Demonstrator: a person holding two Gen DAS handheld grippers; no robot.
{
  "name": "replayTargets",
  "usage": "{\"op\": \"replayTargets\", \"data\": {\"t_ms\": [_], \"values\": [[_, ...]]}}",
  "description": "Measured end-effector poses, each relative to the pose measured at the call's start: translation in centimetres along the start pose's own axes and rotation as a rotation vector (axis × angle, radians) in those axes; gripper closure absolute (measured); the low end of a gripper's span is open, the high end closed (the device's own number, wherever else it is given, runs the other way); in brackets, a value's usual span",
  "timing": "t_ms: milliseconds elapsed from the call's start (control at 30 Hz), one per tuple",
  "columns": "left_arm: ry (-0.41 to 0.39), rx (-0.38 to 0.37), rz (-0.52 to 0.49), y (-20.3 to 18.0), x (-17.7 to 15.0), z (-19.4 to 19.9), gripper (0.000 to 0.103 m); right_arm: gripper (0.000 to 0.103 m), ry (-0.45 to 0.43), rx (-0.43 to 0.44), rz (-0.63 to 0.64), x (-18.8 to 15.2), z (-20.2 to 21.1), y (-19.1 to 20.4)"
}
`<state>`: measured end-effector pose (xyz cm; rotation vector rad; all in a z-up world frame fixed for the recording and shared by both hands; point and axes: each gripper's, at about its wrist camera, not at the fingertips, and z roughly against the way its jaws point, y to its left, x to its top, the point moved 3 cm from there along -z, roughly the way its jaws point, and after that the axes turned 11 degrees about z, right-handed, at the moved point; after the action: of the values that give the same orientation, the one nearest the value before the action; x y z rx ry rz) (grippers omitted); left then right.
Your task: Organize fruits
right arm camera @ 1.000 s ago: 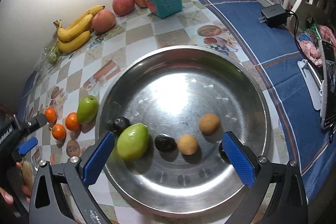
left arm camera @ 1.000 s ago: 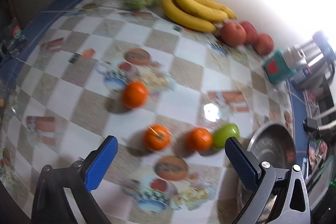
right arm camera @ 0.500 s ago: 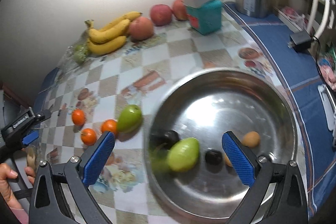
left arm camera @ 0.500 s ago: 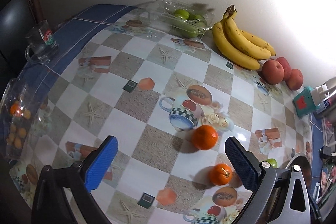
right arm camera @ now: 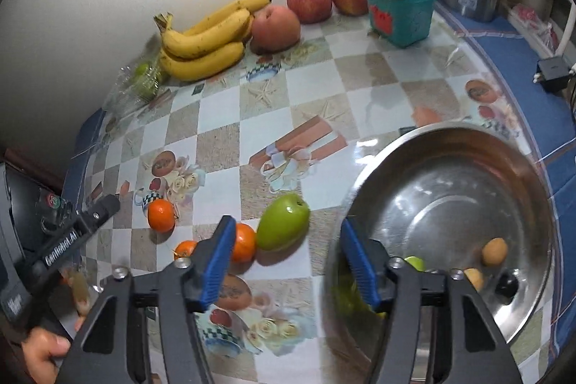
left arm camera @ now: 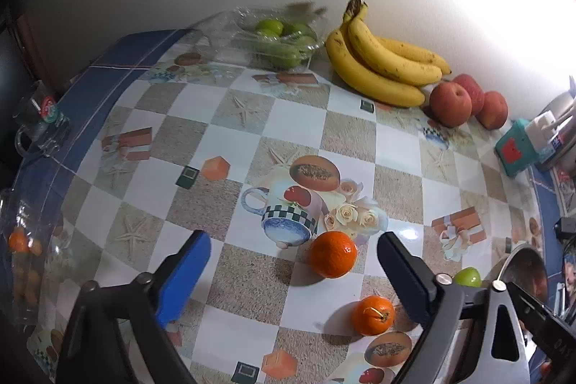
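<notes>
Right gripper [right arm camera: 284, 258]: jaws just narrowing, nothing between them, pads touching no fruit. Green fruit [right arm camera: 283, 222] on the tablecloth beyond the tips, touching 1 orange [right arm camera: 244, 242], just left of the steel bowl [right arm camera: 450, 139]. I would straddle it widthwise, clear of the orange. Left gripper [left arm camera: 293, 258]: jaws apart, empty, another orange [left arm camera: 333, 253] between the tips.

Black gripper frames, blue ribbed pads, silver screws, white lettering
</notes>
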<state>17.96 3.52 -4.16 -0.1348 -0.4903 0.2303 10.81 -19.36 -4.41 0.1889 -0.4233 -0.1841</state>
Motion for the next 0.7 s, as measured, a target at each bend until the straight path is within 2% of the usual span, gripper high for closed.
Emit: {"op": "replayTargets", "data": {"t_ms": [100, 233, 300, 367, 700], "values": [[0.036, -0.01, 0.005, 0.0, -0.2, -1.2, 0.017, 0.053, 0.031, -0.034, 0.008, 0.4, -0.9, 0.6], [0.06, -0.018, 0.0, -0.2, -0.4, -2.1, 0.025, 0.058, 0.081, -0.04, -0.008, 0.7, -2.0, 1.1], [0.069, -0.019, -0.009, -0.4, -0.5, -2.6, 0.026, 0.061, 0.101, -0.036, -0.024, 0.7, -2.6, 1.1], [0.079, -0.028, -0.015, -0.6, -0.6, -2.8, 0.031, 0.061, 0.111, -0.054, -0.029, 0.7, -3.2, 1.1], [0.108, -0.032, -0.052, -1.5, -1.0, -4.2, 0.04, 0.061, 0.156, -0.089, -0.052, 0.8, -5.0, 1.2]]}}
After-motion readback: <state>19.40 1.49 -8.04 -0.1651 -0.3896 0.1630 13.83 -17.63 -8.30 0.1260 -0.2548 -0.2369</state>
